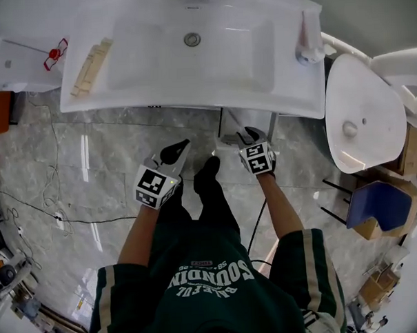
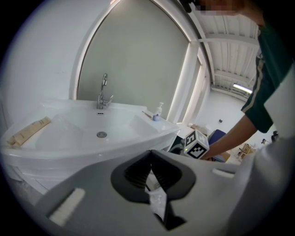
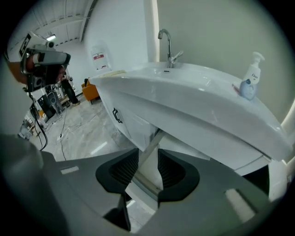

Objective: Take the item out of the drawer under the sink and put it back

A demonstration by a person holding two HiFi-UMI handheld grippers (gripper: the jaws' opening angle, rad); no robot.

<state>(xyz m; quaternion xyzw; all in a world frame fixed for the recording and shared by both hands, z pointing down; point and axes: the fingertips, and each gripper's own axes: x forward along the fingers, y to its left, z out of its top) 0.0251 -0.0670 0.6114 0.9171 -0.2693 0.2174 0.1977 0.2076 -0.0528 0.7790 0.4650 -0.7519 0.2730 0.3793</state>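
My left gripper (image 1: 180, 148) hangs in front of the white sink (image 1: 189, 39), left of the person's leg. Its jaws are shut on a small crinkly white packet (image 2: 156, 199), which shows only in the left gripper view, deep between the pads of that gripper (image 2: 151, 167). My right gripper (image 1: 240, 135) is at the white drawer (image 1: 246, 119) under the basin's front right. In the right gripper view its jaws stand open (image 3: 147, 168), with the drawer's white edge (image 3: 146, 177) running between the pads. The inside of the drawer is hidden.
A soap bottle (image 1: 308, 41) stands on the basin's right rim and a wooden piece (image 1: 90, 67) lies on its left rim. A white toilet (image 1: 365, 114) and a blue chair (image 1: 383, 206) are on the right. Cables (image 1: 54, 197) cross the marble floor at left.
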